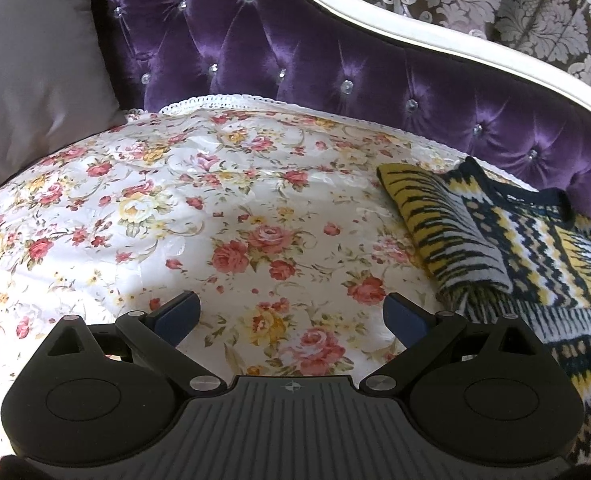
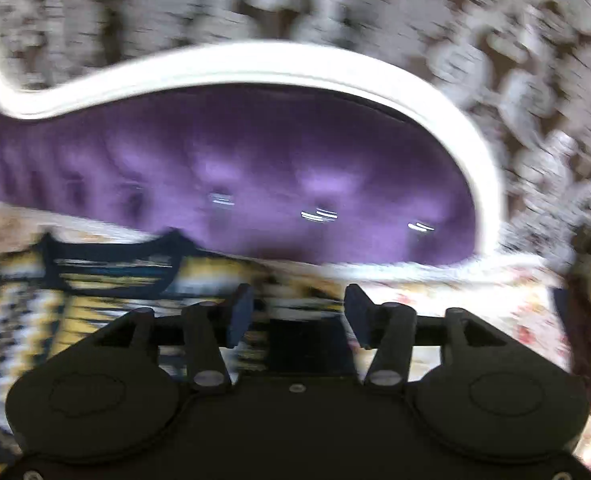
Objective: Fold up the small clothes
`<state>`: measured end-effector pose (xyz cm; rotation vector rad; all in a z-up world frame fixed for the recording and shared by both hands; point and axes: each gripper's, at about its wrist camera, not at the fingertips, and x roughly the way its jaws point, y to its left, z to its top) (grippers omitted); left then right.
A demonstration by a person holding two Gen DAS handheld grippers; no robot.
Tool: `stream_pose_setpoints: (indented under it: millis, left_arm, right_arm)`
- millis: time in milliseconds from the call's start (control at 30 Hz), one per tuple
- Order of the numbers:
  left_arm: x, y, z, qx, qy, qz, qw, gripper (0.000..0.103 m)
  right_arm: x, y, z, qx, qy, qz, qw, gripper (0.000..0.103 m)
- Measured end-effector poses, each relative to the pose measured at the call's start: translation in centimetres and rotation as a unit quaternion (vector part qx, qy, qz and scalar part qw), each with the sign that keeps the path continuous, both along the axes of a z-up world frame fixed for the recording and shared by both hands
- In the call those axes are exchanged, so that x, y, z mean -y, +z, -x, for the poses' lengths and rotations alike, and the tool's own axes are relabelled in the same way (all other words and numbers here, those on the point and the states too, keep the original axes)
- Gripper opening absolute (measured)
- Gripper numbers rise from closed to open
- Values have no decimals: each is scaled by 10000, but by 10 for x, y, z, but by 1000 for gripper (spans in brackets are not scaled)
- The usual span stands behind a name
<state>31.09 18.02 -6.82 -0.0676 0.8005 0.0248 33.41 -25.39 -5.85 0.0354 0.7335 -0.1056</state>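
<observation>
A knitted sweater (image 1: 515,248) patterned in yellow, navy and white lies partly folded on the flowered cover (image 1: 223,208) of a purple tufted sofa (image 1: 295,60), one sleeve laid across its front. The left tongs (image 1: 291,316) hang over bare cover beside it, spread wide with nothing between them. The right tongs (image 2: 297,312), blurred, stand apart over the sweater's edge, gripping nothing.
</observation>
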Motion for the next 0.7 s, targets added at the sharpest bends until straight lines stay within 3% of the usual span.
stream_pose_setpoints:
  millis: [100,333,567,700]
  left_arm:
    - [0,-1,0,-7,21,-50,10000,99]
    - [-22,3,2,45,352,68,9993,99]
    - [-35,10,5,163,438,277,9985,99]
    - [-43,11,9,181,532,395,9976,99]
  right_arm:
    - [-50,3,-3,105,792,-149,9967,60]
    - [-156,1,1,198,2248,-475,9731,60]
    - [-210,0,39,-15,3146,-926,9447,61]
    - [-221,-17,41,-360,3108,-1090,9435,61]
